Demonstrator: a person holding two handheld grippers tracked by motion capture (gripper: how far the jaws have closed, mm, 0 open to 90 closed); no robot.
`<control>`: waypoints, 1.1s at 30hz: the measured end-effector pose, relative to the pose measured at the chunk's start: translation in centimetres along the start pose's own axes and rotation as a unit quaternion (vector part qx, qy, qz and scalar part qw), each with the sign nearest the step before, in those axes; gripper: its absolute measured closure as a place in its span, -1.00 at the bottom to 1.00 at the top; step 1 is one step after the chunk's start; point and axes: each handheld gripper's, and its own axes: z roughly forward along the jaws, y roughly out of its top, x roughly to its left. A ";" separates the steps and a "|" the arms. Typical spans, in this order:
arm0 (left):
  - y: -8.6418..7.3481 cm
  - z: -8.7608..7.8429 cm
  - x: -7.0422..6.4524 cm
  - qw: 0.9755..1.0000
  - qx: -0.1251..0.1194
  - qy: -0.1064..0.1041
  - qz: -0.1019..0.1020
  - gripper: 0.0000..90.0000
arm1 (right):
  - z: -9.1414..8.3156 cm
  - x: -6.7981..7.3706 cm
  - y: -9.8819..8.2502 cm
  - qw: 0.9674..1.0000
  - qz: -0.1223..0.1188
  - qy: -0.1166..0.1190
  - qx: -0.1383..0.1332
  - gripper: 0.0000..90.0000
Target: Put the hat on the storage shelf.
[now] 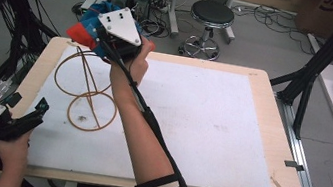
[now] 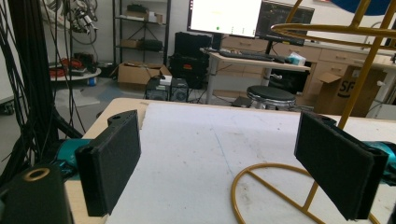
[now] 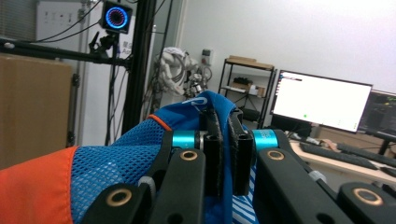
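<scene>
Right gripper held high over the far left corner of the table, jaws pressed together on a fold of blue mesh cloth with an orange patch; in the right gripper view the fabric bunches up between and over the two pads. The cloth hangs in the air just above the top ring of the gold wire stand, which sits on the white board at the left side of the table. Whether the cloth already touches the ring I cannot tell from the high view, since the hand covers that spot. Left gripper low at the near left edge, jaws spread wide with nothing between them, aimed at the stand's base ring but apart from it. Work in hand looks like draping the cloth on the stand. Risks: the stand is light wire and nothing is holding it, so a pull from the cloth catching on the top ring could tip or drag it; the grip is on one small fold, so the mesh may slip out or drop bunched to one side; mesh could snag on the pads at release
</scene>
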 end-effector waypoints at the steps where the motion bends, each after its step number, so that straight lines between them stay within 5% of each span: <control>1: 0.0 0.0 0.1 1.000 0.001 0.001 0.001 -0.67 | 0.1 0.3 -0.1 1.000 0.001 0.002 0.002 0.95; 22: 0.0 -0.3 0.5 1.000 -0.003 0.007 -0.005 -0.67 | 0.5 4.6 -1.8 0.997 -0.026 0.065 0.034 0.95; 33: 0.0 -0.4 0.5 1.000 -0.001 0.007 -0.004 -0.67 | 0.6 5.1 -3.0 0.994 -0.037 0.077 0.067 0.94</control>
